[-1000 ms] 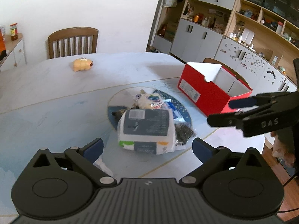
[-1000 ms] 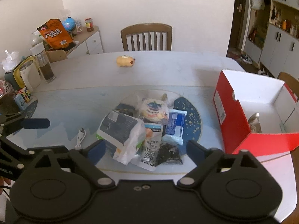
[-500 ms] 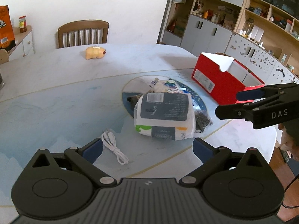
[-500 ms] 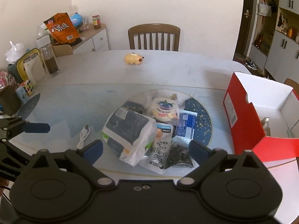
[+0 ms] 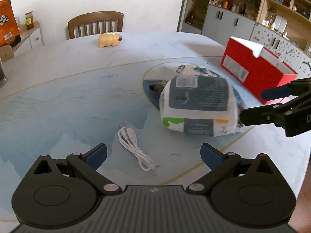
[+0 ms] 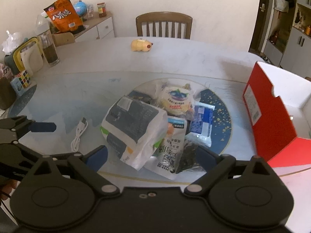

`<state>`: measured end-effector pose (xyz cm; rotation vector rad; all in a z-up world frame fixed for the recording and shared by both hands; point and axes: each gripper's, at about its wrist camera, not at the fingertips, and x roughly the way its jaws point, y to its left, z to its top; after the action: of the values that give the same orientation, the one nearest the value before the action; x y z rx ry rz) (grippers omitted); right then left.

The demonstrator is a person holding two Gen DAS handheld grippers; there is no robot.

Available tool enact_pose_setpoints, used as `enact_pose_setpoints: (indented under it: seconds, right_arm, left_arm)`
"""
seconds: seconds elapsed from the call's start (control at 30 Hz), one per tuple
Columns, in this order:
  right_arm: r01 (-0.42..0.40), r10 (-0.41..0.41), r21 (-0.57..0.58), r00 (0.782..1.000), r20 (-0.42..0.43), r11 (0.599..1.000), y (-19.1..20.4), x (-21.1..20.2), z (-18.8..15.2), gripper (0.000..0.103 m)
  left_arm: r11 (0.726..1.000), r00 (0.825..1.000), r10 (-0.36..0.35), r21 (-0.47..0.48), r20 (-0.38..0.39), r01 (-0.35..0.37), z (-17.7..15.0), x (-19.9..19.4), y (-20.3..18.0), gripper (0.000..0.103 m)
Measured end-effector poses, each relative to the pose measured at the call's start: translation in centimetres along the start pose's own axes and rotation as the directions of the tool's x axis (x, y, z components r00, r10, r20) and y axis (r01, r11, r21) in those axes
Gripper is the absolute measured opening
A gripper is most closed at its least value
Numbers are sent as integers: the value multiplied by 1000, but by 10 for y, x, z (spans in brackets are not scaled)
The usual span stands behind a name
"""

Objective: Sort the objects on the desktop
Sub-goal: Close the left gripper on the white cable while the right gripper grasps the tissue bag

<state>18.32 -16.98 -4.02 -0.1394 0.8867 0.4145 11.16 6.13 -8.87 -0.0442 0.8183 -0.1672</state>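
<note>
Cable left of tissue pack; box right.

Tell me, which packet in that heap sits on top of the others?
The big white tissue pack with the dark grey label; it leans over the flat snack packets beneath.

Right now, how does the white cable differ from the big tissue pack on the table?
The white cable is thin, coiled and lies alone on the bare table; the tissue pack is bulky, plastic-wrapped and rests atop a pile of snack packets. The cable is plain white; the pack carries dark printed panels. Neither is held by a hand-held gripper.
</note>
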Motion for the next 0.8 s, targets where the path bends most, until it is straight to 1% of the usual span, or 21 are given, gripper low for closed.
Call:
enact_pose_setpoints:
  seconds: [0.13,0.27,0.3,0.4,0.47,0.5,0.53,0.6,0.67,0.7,0.73,0.77,0.8]
  right_arm:
    - [-3,3,-1,1000,-13,1000,1,10,0,95]
    - [2,-2,-2,1000,-27,1000,2,20,2,86]
    - [2,-2,-1,1000,-28,1000,3,22,3,85]
    - [0,0,-5,999,-36,1000,4,27,5,80]
    - [-7,6,-10,999,-37,1000,6,29,6,78]
    - [-8,8,-12,999,-38,1000,7,30,6,77]
    - [-11,11,-14,999,-39,1000,7,30,7,76]
    - [-14,13,-18,999,-42,1000,8,32,7,74]
    - [-18,18,-17,999,-46,1000,9,34,8,69]
    - [-19,18,-17,999,-48,1000,9,35,8,67]
    - [-18,17,-19,999,-49,1000,10,36,9,63]
    - [-17,16,-21,999,-50,1000,11,37,9,60]
    - [-17,16,-20,999,-50,1000,11,37,9,59]
  left_arm:
    - [1000,1000,16,5,2,-16,-1,10,-1,102]
    - [1000,1000,11,-2,-3,-11,-3,16,-1,101]
    - [1000,1000,13,-1,-1,-13,-3,17,-2,99]
    - [1000,1000,26,4,-5,-26,-5,19,-4,90]
    - [999,999,35,1,-10,-35,-6,20,-4,87]
    - [999,999,43,-2,-14,-43,-6,21,-4,83]
    - [999,998,52,-5,-19,-52,-7,22,-3,77]
    - [997,997,82,1,-14,-82,-8,21,-4,72]
    - [996,996,93,3,-12,-93,-9,20,-4,68]
    - [994,994,107,4,-10,-107,-9,20,-4,63]
    - [993,993,120,6,-10,-120,-9,20,-4,57]
    - [991,991,132,6,-10,-132,-9,19,-4,54]
    - [991,991,136,2,-8,-136,-9,18,-4,47]
